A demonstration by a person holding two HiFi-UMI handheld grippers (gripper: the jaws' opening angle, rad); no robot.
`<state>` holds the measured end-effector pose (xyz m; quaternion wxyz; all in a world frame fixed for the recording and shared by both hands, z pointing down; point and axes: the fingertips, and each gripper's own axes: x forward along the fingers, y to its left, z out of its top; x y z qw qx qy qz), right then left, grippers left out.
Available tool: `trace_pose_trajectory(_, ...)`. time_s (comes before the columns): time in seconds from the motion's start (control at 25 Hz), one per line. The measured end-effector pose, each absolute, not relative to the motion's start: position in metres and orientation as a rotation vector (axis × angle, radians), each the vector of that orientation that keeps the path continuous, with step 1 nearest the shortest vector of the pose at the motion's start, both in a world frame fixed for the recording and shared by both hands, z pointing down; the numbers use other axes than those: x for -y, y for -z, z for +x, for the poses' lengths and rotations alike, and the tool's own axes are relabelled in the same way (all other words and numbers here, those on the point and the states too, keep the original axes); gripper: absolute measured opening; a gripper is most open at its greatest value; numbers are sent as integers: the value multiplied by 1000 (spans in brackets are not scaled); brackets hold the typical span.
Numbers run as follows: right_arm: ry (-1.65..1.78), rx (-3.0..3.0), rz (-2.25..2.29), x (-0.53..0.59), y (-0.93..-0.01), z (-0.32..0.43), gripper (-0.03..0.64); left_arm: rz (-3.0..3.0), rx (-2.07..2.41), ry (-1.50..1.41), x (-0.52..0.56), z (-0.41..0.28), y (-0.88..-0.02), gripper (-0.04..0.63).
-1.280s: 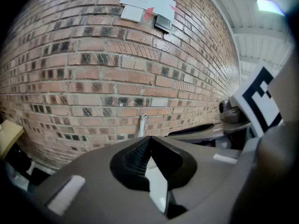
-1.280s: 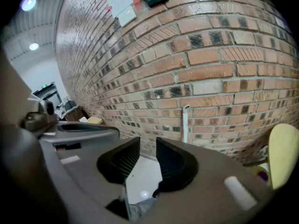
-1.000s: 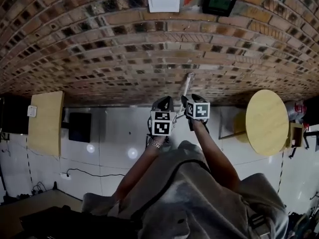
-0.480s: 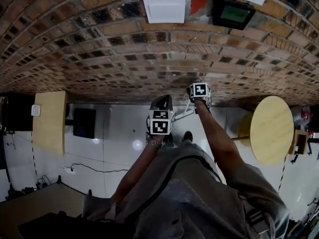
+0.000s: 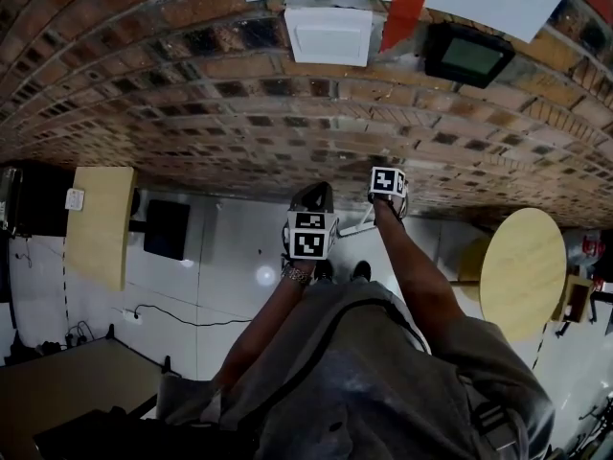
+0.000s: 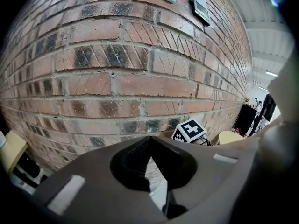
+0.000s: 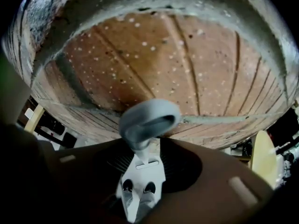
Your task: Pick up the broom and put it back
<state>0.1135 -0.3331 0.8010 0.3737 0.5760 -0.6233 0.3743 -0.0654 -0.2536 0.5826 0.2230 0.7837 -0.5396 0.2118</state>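
Observation:
In the head view the broom's white handle [image 5: 356, 226] runs between my two grippers, just in front of the brick wall [image 5: 239, 113]. My left gripper [image 5: 315, 197] sits to its left. In the left gripper view its jaws [image 6: 150, 146] meet at the tips, with a white strip of handle [image 6: 158, 192] in the gap. My right gripper [image 5: 381, 204] is nearer the wall and points steeply down. Its jaws [image 7: 147, 148] are closing on the white handle [image 7: 140, 181], just under the grey hanging loop [image 7: 149, 118]. The broom head is hidden.
A round wooden table [image 5: 522, 271] stands at the right and a rectangular wooden one [image 5: 99, 226] at the left, next to a black box [image 5: 166, 228]. A cable [image 5: 163, 319] lies on the tiled floor. The wall carries a white box [image 5: 329, 34] and a black panel [image 5: 467, 56].
My right gripper has moved from beside the left one to nearer the wall. The handle end that stood above both grippers no longer shows there. The left gripper has barely shifted.

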Motion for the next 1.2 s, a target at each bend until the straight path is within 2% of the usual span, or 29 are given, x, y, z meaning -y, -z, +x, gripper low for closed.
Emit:
trace_pose_trajectory(0.08, -942, 1595, 1480, 332, -800, 120, 98, 2168, 1484, -584, 255, -62, -582, -6)
trace_pose_trajectory(0.68, -784, 1821, 1295, 266, -778, 102, 94, 2213, 1424, -585, 250, -28, -586, -6)
trace_pose_trajectory(1.2, -614, 2056, 1370, 242, -668, 83, 97, 2263, 1401, -565, 249, -16, -577, -6)
